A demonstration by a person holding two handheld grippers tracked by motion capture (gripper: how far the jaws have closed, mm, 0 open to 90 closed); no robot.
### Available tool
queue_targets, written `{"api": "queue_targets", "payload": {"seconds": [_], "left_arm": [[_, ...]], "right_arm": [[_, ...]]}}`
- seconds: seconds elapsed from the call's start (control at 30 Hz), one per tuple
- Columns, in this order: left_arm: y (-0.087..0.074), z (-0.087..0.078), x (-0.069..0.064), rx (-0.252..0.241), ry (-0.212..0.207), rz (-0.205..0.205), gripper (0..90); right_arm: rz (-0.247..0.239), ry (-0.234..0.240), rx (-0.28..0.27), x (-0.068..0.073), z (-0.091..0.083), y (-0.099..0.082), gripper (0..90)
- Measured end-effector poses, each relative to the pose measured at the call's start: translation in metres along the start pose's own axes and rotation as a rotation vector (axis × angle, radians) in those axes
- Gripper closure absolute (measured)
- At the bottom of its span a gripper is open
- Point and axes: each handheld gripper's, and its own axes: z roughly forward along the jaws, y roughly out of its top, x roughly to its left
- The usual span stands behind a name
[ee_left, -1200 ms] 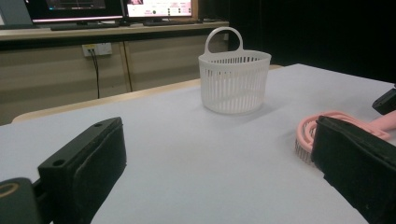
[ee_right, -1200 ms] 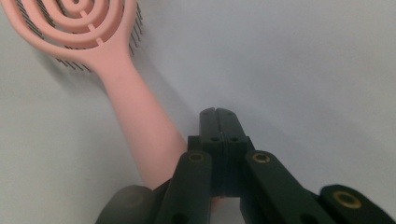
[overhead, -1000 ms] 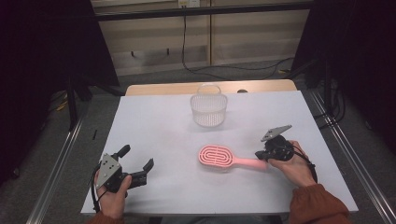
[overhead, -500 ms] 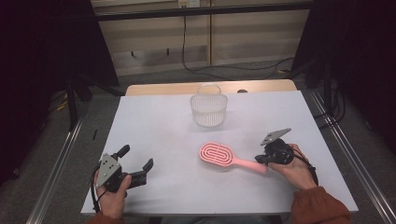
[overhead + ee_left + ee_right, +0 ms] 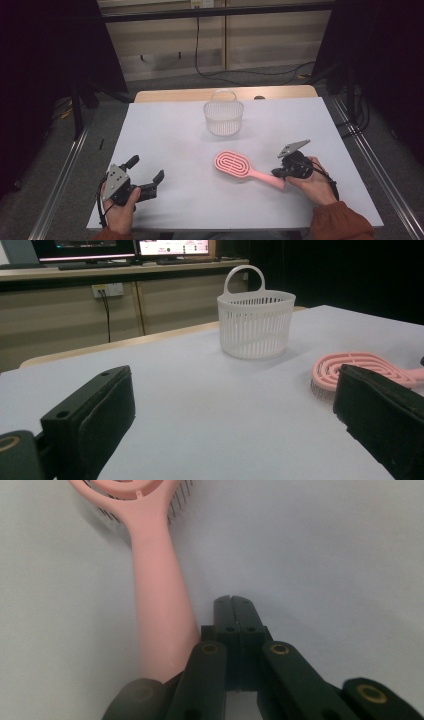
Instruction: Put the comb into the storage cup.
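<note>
A pink hairbrush [image 5: 232,164] lies bristles down on the white table [image 5: 170,130], its handle pointing to the right front. My right gripper [image 5: 276,173] is at the handle's end. In the right gripper view its jaws [image 5: 234,602] are shut on nothing, just right of the pink handle [image 5: 160,580]. My left gripper [image 5: 146,168] rests near the front left with its jaws wide open and empty. From the left gripper [image 5: 232,385] I see the white slatted basket [image 5: 255,322] and the brush head [image 5: 350,365] beyond. The basket [image 5: 223,117] stands upright at the back middle.
A wooden strip [image 5: 165,95] runs behind the table's far edge. Metal rails [image 5: 370,165] flank both sides on the floor. Bare table surface stretches between the two grippers and to the left of the basket.
My right gripper has sunk slightly toward the front, down beside the brush handle's end. The left gripper, basket and brush head stay where they were.
</note>
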Motion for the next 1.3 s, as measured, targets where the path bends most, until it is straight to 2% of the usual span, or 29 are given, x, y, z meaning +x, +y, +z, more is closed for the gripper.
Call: {"api": "queue_targets", "payload": {"seconds": [0.2,0.43,0.57,0.63,0.67,0.73,0.9,0.97,1.03,1.13,1.2,1.3], "left_arm": [[0.0,0.0,0.0,0.001,-0.01,0.003,3.3],[0.0,0.0,0.0,0.002,-0.011,0.007,3.3],[0.0,0.0,0.0,0.005,-0.011,0.012,3.3],[0.0,0.0,0.0,0.004,-0.008,0.013,3.2],[0.0,0.0,0.0,0.002,-0.008,0.01,3.2],[0.001,0.0,0.0,0.0,-0.007,0.009,3.3],[0.0,0.0,-0.001,0.002,-0.01,0.01,3.3],[0.0,0.0,0.0,0.004,-0.009,0.011,3.3],[0.0,0.0,0.0,0.002,-0.009,0.011,3.2],[0.0,0.0,0.0,0.002,-0.008,0.016,3.2],[0.0,0.0,0.0,0.001,-0.01,0.013,3.2],[0.0,0.0,0.0,0.003,-0.009,0.014,3.2]], "right_arm": [[0.004,-0.019,-0.018,-0.002,-0.001,0.0,90.0],[0.056,-0.04,-0.084,-0.01,-0.007,-0.003,88.8],[0.084,-0.044,-0.124,-0.012,-0.011,-0.003,79.3],[0.094,-0.04,-0.144,-0.013,-0.013,-0.003,66.5],[0.103,-0.039,-0.153,-0.013,-0.014,-0.002,62.0],[0.088,-0.02,-0.153,-0.015,-0.014,-0.001,56.2],[0.112,-0.058,-0.205,-0.016,-0.02,0.001,19.7],[0.119,-0.066,-0.204,-0.016,-0.021,0.002,10.5],[0.117,-0.053,-0.212,-0.016,-0.021,0.001,0.6],[0.124,-0.053,-0.216,-0.016,-0.024,0.001,10.5],[0.131,-0.048,-0.231,-0.016,-0.024,0.001,3.0],[0.125,-0.053,-0.241,-0.015,-0.024,0.002,7.8]]}}
